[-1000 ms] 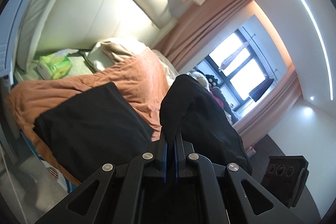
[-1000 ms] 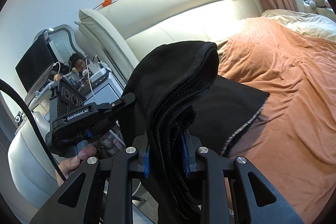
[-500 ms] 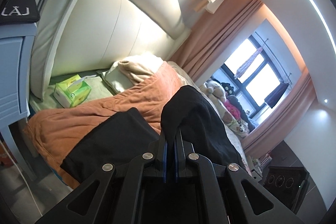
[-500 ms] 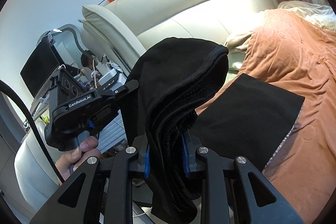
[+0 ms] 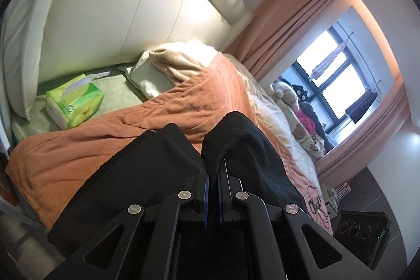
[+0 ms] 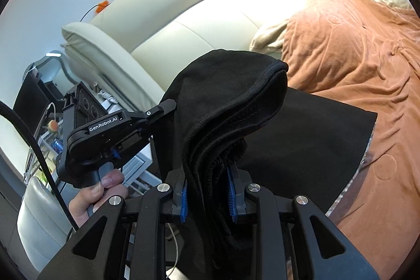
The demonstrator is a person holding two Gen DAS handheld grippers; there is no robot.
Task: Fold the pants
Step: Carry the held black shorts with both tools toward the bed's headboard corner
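The black pants (image 5: 147, 175) hang between both grippers over the orange blanket (image 5: 78, 148), with part of them lying flat on it. My left gripper (image 5: 212, 169) is shut on a thin fold of the pants, which bulges up over its fingertips. My right gripper (image 6: 207, 190) is shut on a thick bunch of the pants (image 6: 225, 106), several layers with a gathered hem showing between the blue pads. In the right wrist view the left gripper (image 6: 168, 106) is at the left, held by a hand (image 6: 97, 190), its tips against the cloth.
A green tissue box (image 5: 73, 104) sits near the cream headboard (image 5: 118, 17), beside pillows (image 5: 170, 70). Stuffed toys (image 5: 288, 96) line the far side by the window. A nightstand with cables (image 6: 105, 96) stands left of the bed.
Both grippers have moved in over the bed and lower, carrying the pants. The headboard, tissue box and pillows look closer. More of the flat black cloth lies on the blanket.
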